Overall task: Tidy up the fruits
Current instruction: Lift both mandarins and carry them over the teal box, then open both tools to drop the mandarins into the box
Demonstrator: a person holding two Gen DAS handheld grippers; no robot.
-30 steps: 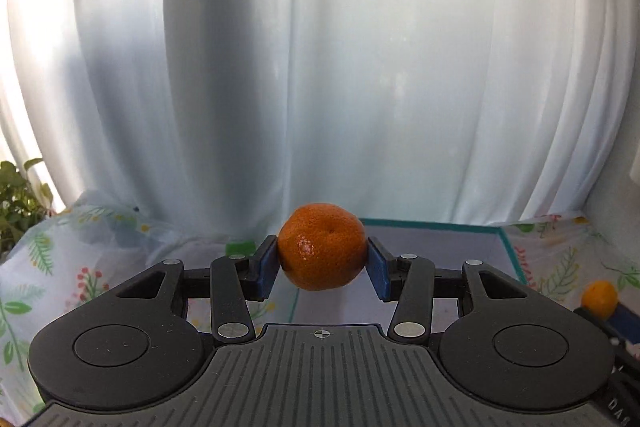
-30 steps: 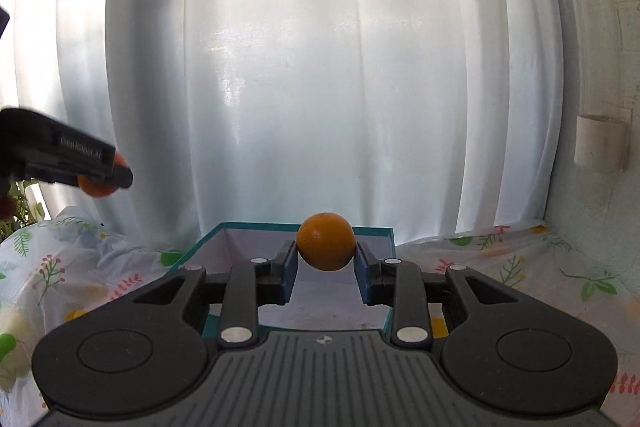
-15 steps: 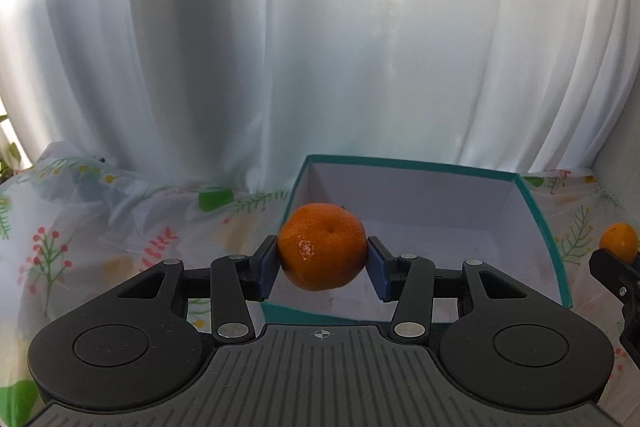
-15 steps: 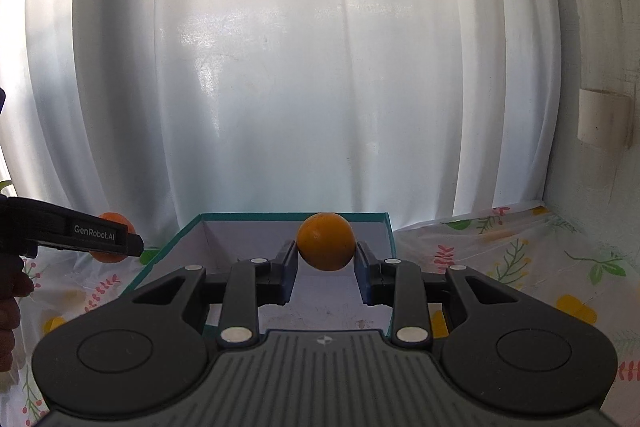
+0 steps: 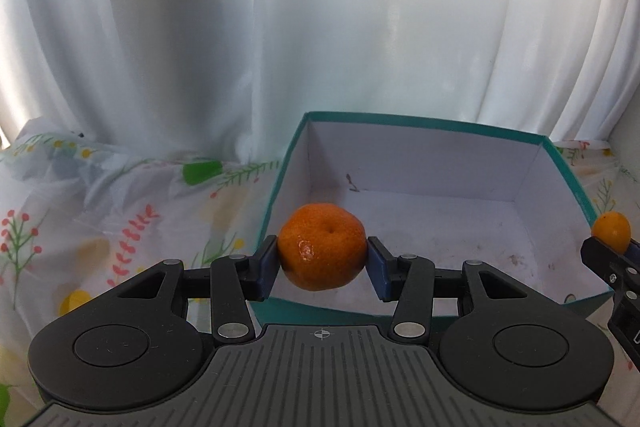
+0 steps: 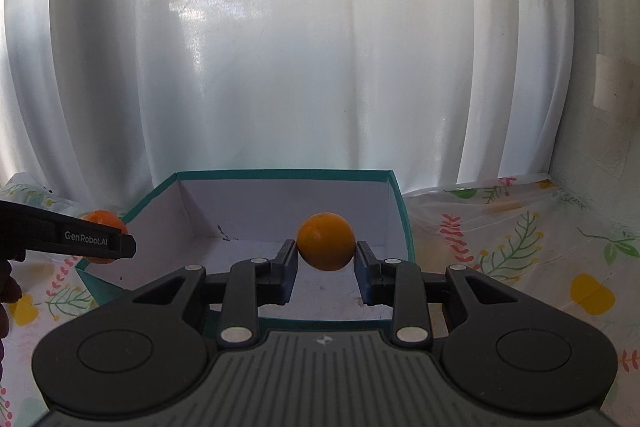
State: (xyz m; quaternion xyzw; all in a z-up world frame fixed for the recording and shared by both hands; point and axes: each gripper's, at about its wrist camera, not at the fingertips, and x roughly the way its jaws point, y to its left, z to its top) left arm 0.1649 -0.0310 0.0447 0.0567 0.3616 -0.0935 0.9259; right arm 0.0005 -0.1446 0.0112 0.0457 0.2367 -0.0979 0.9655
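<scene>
A mandarin (image 5: 322, 251) is clamped in the left gripper (image 5: 322, 263) and an orange (image 6: 326, 241) in the right gripper (image 6: 326, 263), both held above the bare box (image 5: 560, 167), so neither fruit is placed yet.

The black two-finger left gripper (image 5: 322, 264) pointed downward, its blue pads (image 5: 267, 269) clamped on a dimpled orange mandarin (image 5: 322, 251). The matching black right gripper (image 6: 326, 261) angled down more shallowly, pinching a smooth round orange fruit (image 6: 326, 241).

Black gripper (image 5: 322, 259), blue pads (image 5: 376, 273), apparently "GenRobot.AI" lettering.
</scene>
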